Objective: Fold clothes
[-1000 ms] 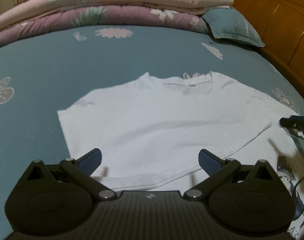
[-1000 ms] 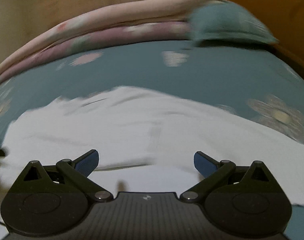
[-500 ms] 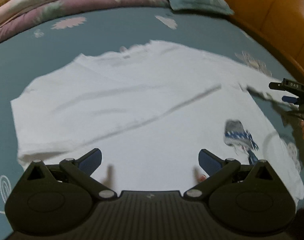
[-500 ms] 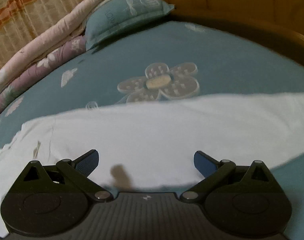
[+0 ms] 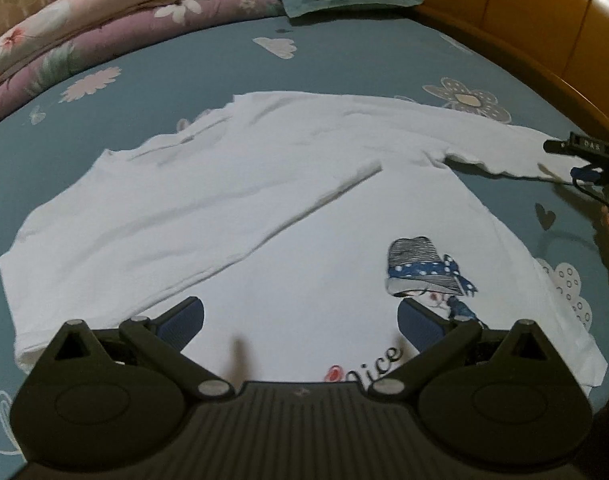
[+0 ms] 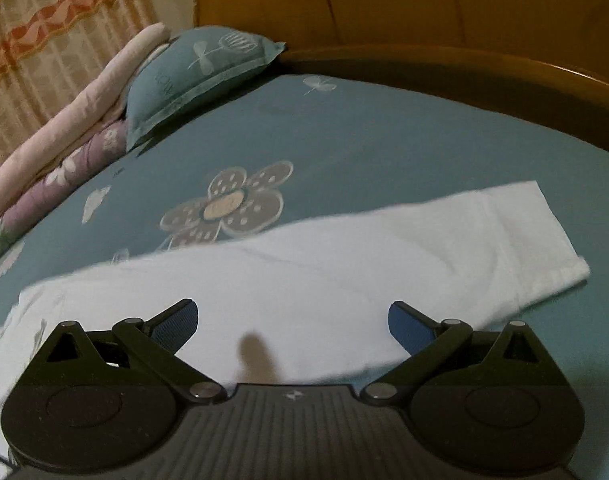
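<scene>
Both tongs hang spread wide with nothing in them. The left gripper (image 5: pixel 300 320) hovers over the lower front of the white long-sleeved T-shirt (image 5: pixel 224 200), its fingers either side of bare cloth near the printed hat-and-ribbon figure (image 5: pixel 424 272) and the word ending "ice". The right gripper (image 6: pixel 292 324) sits low over the outstretched sleeve (image 6: pixel 444 248), blue pads apart, the cuff lying off to its right.

The shirt lies flat on the teal flowered bedsheet (image 5: pixel 344 60), with one side already turned across the body in a long diagonal crease, so I'd judge the fold is partway done and the straight-out sleeve is the next piece to deal with. That calls for the right tongs to drop and pinch the sleeve toward the cuff, then carry it across the body, while the left pins or lifts the hem.

The left wrist view takes in the whole garment, the print, the crease, and the right gripper (image 5: pixel 584 152) at the sleeve's end with a hand behind it. The right wrist view shows only the sleeve up close, plus the teal pillow (image 6: pixel 200 76), the wooden headboard (image 6: pixel 424 8) and the curtain (image 6: pixel 56 28).
</scene>
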A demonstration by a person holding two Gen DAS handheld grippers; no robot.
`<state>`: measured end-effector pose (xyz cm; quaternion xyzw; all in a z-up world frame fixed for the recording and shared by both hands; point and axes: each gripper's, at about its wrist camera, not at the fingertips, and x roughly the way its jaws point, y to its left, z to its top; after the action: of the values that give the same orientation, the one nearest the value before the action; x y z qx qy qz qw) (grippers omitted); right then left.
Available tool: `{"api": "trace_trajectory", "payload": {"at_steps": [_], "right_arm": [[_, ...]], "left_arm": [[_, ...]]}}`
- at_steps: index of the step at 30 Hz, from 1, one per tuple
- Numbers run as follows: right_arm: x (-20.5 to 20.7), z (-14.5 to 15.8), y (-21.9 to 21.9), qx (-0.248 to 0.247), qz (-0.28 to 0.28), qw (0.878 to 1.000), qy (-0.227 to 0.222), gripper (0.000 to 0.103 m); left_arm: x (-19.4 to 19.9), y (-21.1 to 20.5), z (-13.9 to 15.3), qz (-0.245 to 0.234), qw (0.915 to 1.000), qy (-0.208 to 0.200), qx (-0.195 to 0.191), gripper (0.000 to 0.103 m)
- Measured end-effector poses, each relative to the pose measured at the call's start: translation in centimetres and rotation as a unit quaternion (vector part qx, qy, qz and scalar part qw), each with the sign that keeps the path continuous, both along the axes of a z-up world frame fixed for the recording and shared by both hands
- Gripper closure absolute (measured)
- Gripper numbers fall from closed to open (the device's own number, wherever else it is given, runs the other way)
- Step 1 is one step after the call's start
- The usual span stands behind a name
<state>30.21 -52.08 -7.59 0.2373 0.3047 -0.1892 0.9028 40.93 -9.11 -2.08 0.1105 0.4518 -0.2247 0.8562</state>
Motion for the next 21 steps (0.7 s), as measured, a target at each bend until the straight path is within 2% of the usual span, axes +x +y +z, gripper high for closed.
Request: {"api": "trace_trajectory", "payload": {"at_steps": [7, 12, 17, 21], "right_arm": [[-1.3, 0.7, 0.6, 0.013, -0.008, 1.000, 0.005, 0.000], [-0.9, 2.6, 2.1, 0.007, -0.007, 1.000, -0.014, 0.000], [4.0, 3.4, 6.5, -0.023, 0.050, 0.998, 0.002, 0.000], [8.8, 2.5, 10.9, -0.049, 0.099, 0.993, 0.027, 0.000]], "left_arm": [[0.4, -1.5, 0.2, -0.022, 0.9997, -0.009, -0.010, 0.001], [0.4, -2.4, 0.3, -0.042, 0.9990, -0.016, 0.000, 0.001], [0.3, -1.8, 0.4, -0.036, 0.9992, -0.019, -0.002, 0.001], [0.1, -0.6, 0.3, -0.016, 0.9996, -0.020, -0.008, 0.001]]}}
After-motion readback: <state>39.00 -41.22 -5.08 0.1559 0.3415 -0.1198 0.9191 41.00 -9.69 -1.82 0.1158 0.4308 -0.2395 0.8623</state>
